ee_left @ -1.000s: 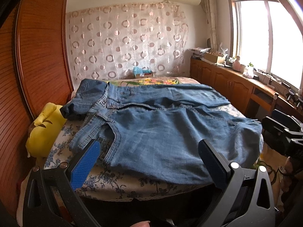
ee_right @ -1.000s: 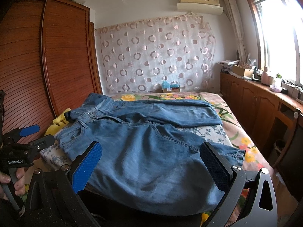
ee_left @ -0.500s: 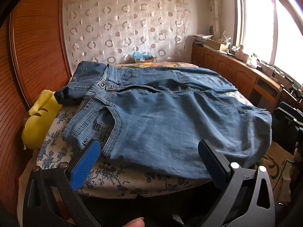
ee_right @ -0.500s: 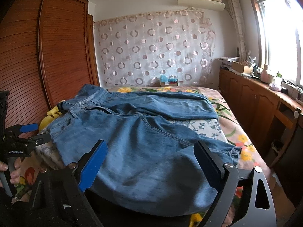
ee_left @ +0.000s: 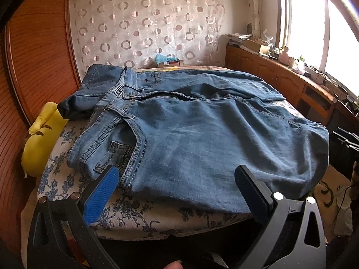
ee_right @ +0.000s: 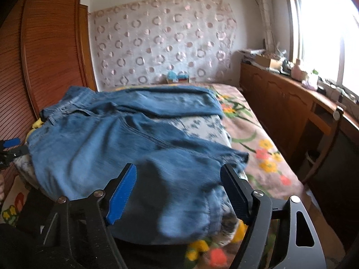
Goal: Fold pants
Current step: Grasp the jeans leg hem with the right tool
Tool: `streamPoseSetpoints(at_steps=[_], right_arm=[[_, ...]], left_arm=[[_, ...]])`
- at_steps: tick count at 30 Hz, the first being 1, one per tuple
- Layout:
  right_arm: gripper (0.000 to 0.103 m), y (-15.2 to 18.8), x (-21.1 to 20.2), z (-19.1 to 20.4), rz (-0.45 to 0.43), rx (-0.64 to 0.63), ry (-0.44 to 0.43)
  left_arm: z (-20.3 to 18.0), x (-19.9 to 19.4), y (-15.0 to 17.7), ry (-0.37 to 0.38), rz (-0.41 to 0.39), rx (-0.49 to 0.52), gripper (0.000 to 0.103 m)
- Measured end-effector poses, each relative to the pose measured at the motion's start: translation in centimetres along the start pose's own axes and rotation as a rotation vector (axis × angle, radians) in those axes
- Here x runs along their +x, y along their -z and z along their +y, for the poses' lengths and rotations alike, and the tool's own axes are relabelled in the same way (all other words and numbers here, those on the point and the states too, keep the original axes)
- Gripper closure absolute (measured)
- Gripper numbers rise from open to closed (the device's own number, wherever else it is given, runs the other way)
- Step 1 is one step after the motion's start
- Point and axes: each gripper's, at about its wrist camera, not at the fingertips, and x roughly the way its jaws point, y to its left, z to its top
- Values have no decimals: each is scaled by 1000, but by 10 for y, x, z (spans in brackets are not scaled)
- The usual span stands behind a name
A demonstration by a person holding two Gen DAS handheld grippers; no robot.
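- A ribbed wooden wardrobe (ee_left: 33, 71) is filling the left edge of both views, its top cut off by the lens rim.
- A yellow cushion (ee_left: 42, 134) is sitting between the wardrobe and the bed (ee_left: 157, 219), partly tucked under a dark folded bit of denim.
- The pants (ee_left: 202, 139) are lying spread across the bed's near end: blue jeans, waistband to the left, legs running right, one leg lying behind the other.
- Their denim is looking faded and soft, with pale double stitching round the front pocket and along the seams; a small label in the pocket is too small to read.
- The left tool (ee_left: 177, 186) is hovering at the near edge of the pants, jaws wide apart, its blue ridged pad just beside the pocket; whether it is touching cloth I cannot tell.
- The right tool (ee_right: 179, 188) is hanging over the leg end of the pants, its jaws closing with bunched denim lying between them, the pads not yet pressing on it.
- The right view is blurring, so the hem's folds are hard to make out.
- A floral sheet (ee_right: 253, 134) is showing to the right of the pants.
- A ring-patterned curtain (ee_left: 145, 29) is covering the far wall.
- A wooden cabinet (ee_left: 280, 78) under the bright window is carrying clutter too small to identify.
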Motion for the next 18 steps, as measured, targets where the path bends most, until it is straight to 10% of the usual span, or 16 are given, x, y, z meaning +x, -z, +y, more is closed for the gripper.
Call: streamPoseSetpoints(at_steps=[18], right_arm=[[36,-2,-10,-2,123,21,-18]], left_arm=[[51,8,7,1,4,-81,9]])
